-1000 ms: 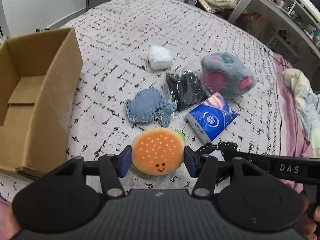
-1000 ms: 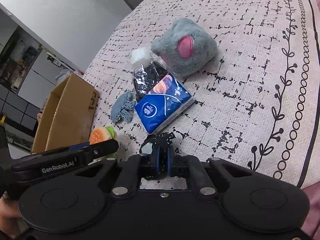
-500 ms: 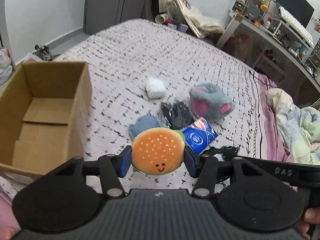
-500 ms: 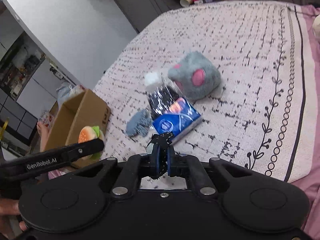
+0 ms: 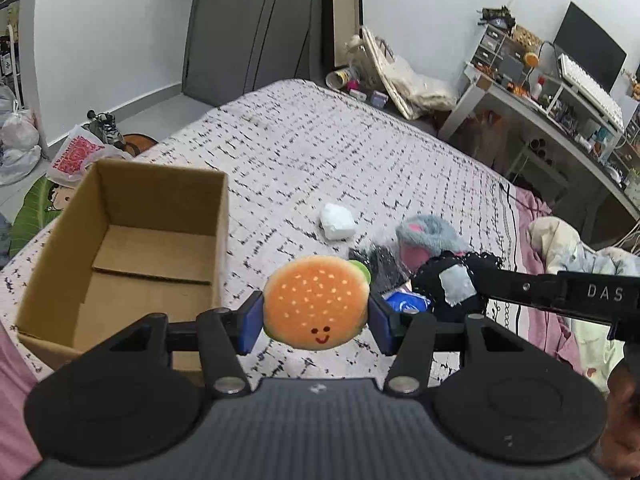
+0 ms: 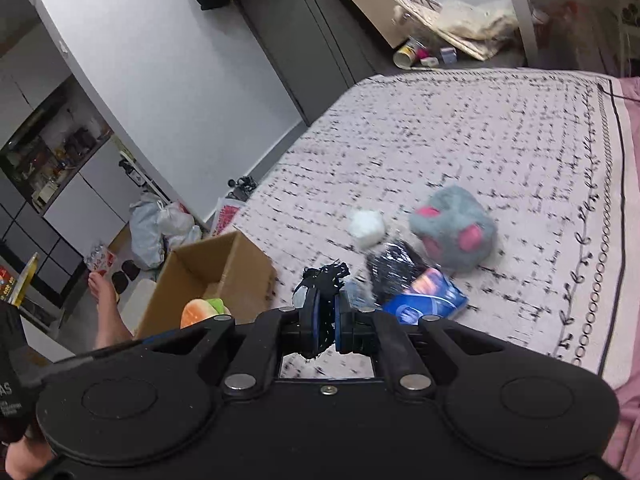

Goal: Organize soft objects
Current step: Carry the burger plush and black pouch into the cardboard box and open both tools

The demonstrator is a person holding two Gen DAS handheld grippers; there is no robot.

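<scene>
My left gripper (image 5: pixel 316 316) is shut on a burger plush (image 5: pixel 316 302) with a smiling face, held above the bed. The open cardboard box (image 5: pixel 120 240) stands on the bed to its left. My right gripper (image 6: pixel 325 316) is shut on a black lacy cloth (image 6: pixel 324 276) with a grey patch, also seen in the left wrist view as the black cloth (image 5: pixel 452 284) beside the burger. Lying on the patterned bedspread (image 5: pixel 304 160) are a white wad (image 5: pixel 337 222), a grey and pink plush (image 6: pixel 456 232), a black item in clear wrap (image 6: pixel 394 270) and a blue tissue pack (image 6: pixel 424 300).
A desk (image 5: pixel 532 108) with a monitor and clutter stands to the right of the bed. Bags (image 6: pixel 164 228) and shoes lie on the floor by the wall. A person's bare foot (image 6: pixel 104 300) is near the box. Crumpled bedding (image 5: pixel 576 248) lies at the right.
Both grippers have risen and tilted up with their loads, so the bed objects look smaller and more of the room shows. The box now sits closer under the left gripper.
</scene>
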